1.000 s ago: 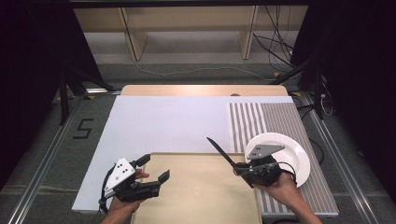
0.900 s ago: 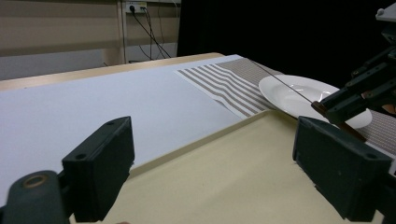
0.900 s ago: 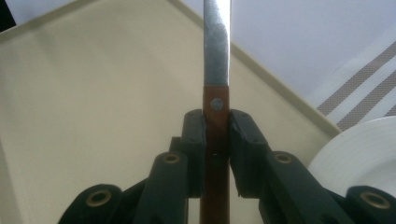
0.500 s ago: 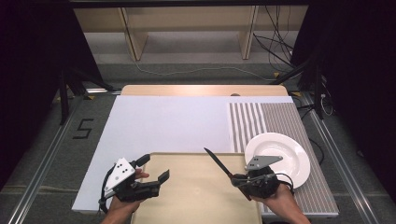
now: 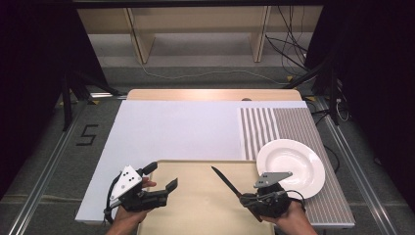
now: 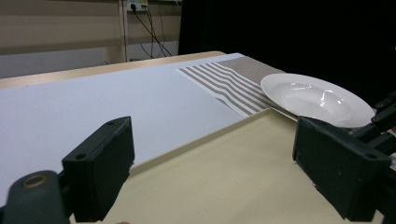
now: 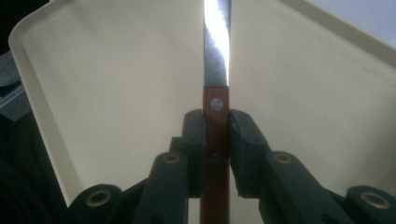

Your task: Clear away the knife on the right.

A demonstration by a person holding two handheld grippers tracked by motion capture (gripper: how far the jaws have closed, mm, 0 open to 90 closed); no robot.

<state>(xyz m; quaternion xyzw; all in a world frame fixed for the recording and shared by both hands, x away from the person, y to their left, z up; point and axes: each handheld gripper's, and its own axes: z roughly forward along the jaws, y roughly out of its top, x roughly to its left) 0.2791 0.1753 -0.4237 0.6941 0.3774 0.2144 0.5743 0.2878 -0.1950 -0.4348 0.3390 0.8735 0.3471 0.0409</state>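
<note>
The right gripper [image 5: 243,197] is clamped on a knife [image 7: 216,70]: in the right gripper view both pads press the sides of the brown wooden handle just below its rivet, and the steel blade runs straight on from the jaws over the tray [image 7: 116,84]. In the high view the knife [image 5: 224,180] points up and to the left from that gripper, the blade dark against the beige tray [image 5: 195,210], the tip over the tray's inner area and clear of its far rim. Whether the blade touches the tray surface cannot be told. The left gripper [image 5: 161,180] sits at the tray's near-left corner with its jaws standing wide apart and nothing between them; the left gripper view confirms this, with bare tray [image 6: 224,177] showing between the two black pads. A hand holds each gripper from the bottom edge of the high view. The tray lies on a white sheet [image 5: 181,132] at the near edge of the table. A white plate [image 5: 293,161] rests on a striped mat [image 5: 264,127] to the right of the tray, its rim just beside the tray's right edge; in the left gripper view the plate [image 6: 313,98] is empty and well apart from the left gripper. The right gripper's grey plate overlaps the white plate's near rim in the high view.
</note>
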